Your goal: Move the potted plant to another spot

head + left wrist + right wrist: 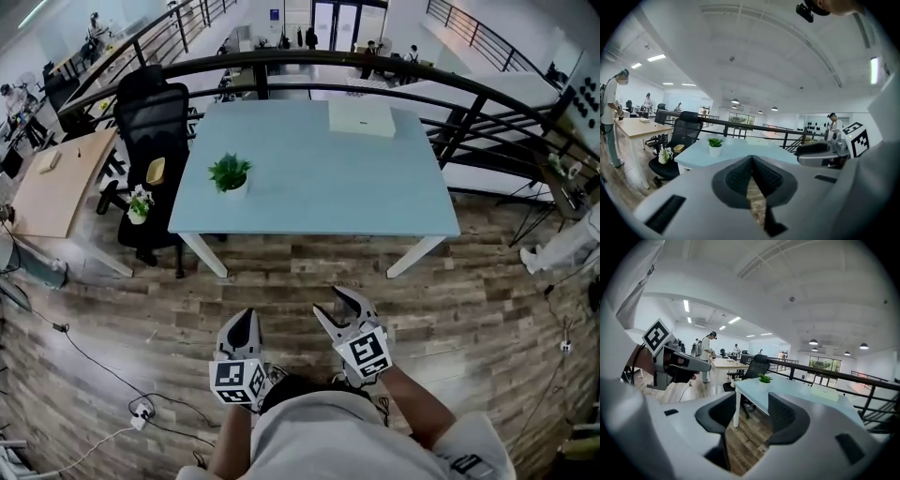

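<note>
A small green potted plant [230, 175] in a white pot stands near the front left corner of the light blue table [319, 178]. It also shows far off in the left gripper view, potted plant [715, 144], and in the right gripper view, potted plant [764, 379]. Both grippers hang over the wooden floor, well short of the table. My left gripper [245, 316] is shut, pads touching at the tips, with nothing in it. My right gripper [335, 302] is open and empty, a clear gap between its pads [785, 416].
A flat white box [361, 117] lies at the table's far right. A black office chair [150, 122] stands left of the table with another small plant [139, 206] on its seat. A wooden desk [61, 183] is further left, and a black railing [375, 66] runs behind.
</note>
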`<state>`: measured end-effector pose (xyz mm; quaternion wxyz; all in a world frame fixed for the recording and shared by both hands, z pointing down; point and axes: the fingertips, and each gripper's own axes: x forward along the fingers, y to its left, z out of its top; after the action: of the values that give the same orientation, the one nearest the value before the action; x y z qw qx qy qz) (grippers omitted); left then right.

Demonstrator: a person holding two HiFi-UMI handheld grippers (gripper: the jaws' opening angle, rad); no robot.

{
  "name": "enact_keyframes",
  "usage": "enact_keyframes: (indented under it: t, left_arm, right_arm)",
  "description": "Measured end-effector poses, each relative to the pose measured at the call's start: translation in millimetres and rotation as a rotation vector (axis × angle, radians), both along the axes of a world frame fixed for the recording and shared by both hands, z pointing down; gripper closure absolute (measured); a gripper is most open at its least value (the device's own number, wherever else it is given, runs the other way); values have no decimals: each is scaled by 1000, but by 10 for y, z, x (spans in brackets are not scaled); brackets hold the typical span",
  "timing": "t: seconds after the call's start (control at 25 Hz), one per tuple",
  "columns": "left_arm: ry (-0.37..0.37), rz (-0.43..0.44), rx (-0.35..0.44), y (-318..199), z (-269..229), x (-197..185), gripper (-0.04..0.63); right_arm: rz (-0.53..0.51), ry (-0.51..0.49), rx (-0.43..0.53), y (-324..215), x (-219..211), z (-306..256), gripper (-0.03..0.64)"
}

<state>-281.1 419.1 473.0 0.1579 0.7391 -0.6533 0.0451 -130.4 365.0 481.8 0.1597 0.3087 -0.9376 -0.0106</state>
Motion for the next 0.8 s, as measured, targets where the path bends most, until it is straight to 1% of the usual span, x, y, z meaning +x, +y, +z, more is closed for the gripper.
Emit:
enact_keyframes:
  t: [0.08, 0.2, 0.28, 0.44, 0.6, 0.8]
  left_arm:
    - [-1, 27, -3, -38, -2, -120, 583]
    - [4, 78, -15, -90, 20, -262, 583]
    - [5, 110, -23, -141, 63, -337, 583]
    - [36, 123, -38, -265, 187, -470, 583]
    - [43, 122, -74, -489, 338, -666, 583]
    - [-13, 118, -87, -1007, 289, -1041, 583]
  right_arm:
    - [10, -8, 2, -1, -188, 23, 393]
    - [23, 17, 3, 19, -455, 4, 373]
    - [27, 29, -14, 23, -602, 55, 360]
    - [26, 59, -44, -88, -745, 185, 345]
    - [53, 31, -82, -404, -877, 310, 344]
    - [46, -28, -118, -1058, -1230, 347, 319]
